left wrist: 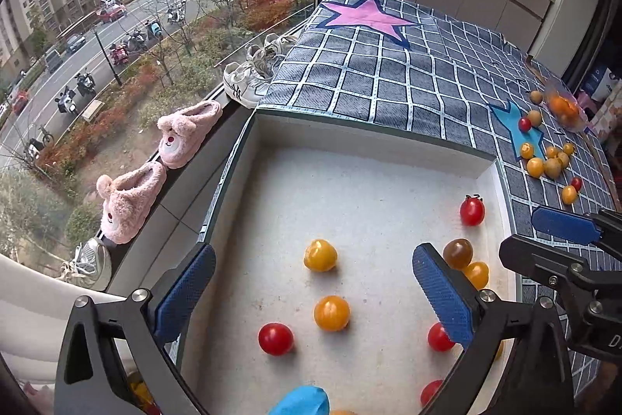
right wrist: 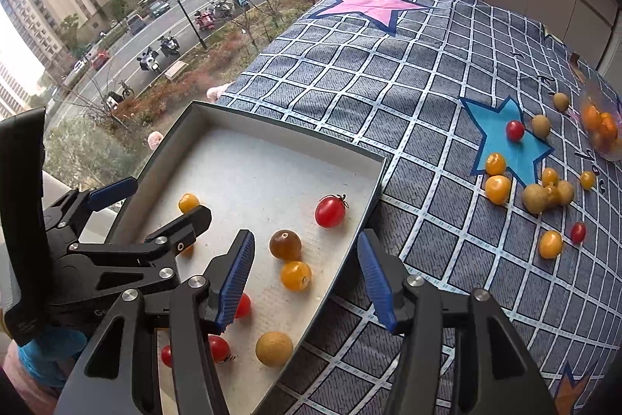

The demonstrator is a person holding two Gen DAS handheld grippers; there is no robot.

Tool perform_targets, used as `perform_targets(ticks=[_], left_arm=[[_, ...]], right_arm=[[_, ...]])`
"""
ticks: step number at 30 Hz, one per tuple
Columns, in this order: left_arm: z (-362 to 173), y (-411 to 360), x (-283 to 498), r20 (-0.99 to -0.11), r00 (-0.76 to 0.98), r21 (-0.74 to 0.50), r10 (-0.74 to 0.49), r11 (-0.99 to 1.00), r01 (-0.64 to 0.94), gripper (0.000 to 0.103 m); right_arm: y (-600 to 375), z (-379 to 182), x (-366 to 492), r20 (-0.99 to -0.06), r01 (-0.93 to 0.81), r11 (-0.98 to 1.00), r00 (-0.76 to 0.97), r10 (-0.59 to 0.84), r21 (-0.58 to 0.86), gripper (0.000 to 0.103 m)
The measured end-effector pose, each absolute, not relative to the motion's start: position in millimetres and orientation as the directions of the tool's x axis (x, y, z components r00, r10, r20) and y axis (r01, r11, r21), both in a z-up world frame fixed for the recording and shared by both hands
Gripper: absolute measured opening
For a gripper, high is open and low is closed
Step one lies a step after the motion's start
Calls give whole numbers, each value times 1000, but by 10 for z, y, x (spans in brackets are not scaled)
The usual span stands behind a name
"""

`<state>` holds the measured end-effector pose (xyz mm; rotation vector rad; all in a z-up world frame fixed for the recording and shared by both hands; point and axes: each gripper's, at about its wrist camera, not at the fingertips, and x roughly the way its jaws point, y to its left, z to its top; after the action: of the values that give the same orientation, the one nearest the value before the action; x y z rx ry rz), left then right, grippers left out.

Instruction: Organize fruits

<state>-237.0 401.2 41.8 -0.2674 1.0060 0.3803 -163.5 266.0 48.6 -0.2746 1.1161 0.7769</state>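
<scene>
Left tongs (left wrist: pixel 313 298) are spread and empty over the tray (left wrist: pixel 373 137), with a yellow tomato (left wrist: pixel 331 313) directly between the pads. Right tongs (right wrist: pixel 307 279) are likewise spread and empty, straddling the tray's right wall. The tray holds red, yellow and brown tomatoes plus one tan fruit (right wrist: pixel 274 349). Beyond it, on the checked cloth (right wrist: pixel 388 96), a loose cluster (right wrist: pixel 544 193) of yellow, tan and red fruit remains near the blue star (right wrist: pixel 505 146), well apart from the tray. Judged step: between transfers, collection partly done. Next move: carry the right tongs out to the cluster, centre on one fruit, close gently.
</scene>
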Motion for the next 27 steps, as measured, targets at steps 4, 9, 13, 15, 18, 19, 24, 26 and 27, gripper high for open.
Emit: perform_targets(ticks=[4, 9, 13, 15, 18, 19, 24, 26, 27], left_arm=[[485, 3939, -2441, -856, 474, -12, 209, 907, -422, 102], [552, 3850, -2630, -849, 467, 21, 248, 898, -439, 102], [608, 3822, -2824, -850, 455, 33, 265, 889, -457, 102], [615, 3806, -2903, -857, 444, 35, 261, 889, -456, 102], [620, 3761, -3025, -861, 431, 55, 271, 891, -451, 102], [622, 3744, -3064, -861, 428, 61, 275, 891, -450, 102], [660, 3652, -3226, -853, 420, 100, 310, 887, -452, 102], [681, 3621, -3279, -851, 423, 103, 313, 888, -449, 102], [689, 3603, -3287, -850, 423, 106, 314, 889, -446, 102]], right_arm=[[2623, 504, -1674, -884, -673, 716, 204, 421, 186, 61], [2616, 549, -1813, -889, -696, 695, 189, 418, 179, 82], [2605, 579, -1881, -901, -707, 690, 185, 394, 157, 89], [2591, 604, -1910, -901, -711, 686, 185, 392, 153, 99], [2567, 661, -1977, -901, -716, 688, 214, 377, 118, 103], [2562, 678, -2001, -902, -719, 687, 222, 371, 105, 103], [2561, 748, -2142, -904, -734, 678, 264, 335, 37, 103], [2559, 748, -2183, -906, -739, 673, 262, 332, 33, 103], [2558, 744, -2201, -908, -741, 671, 259, 330, 33, 103]])
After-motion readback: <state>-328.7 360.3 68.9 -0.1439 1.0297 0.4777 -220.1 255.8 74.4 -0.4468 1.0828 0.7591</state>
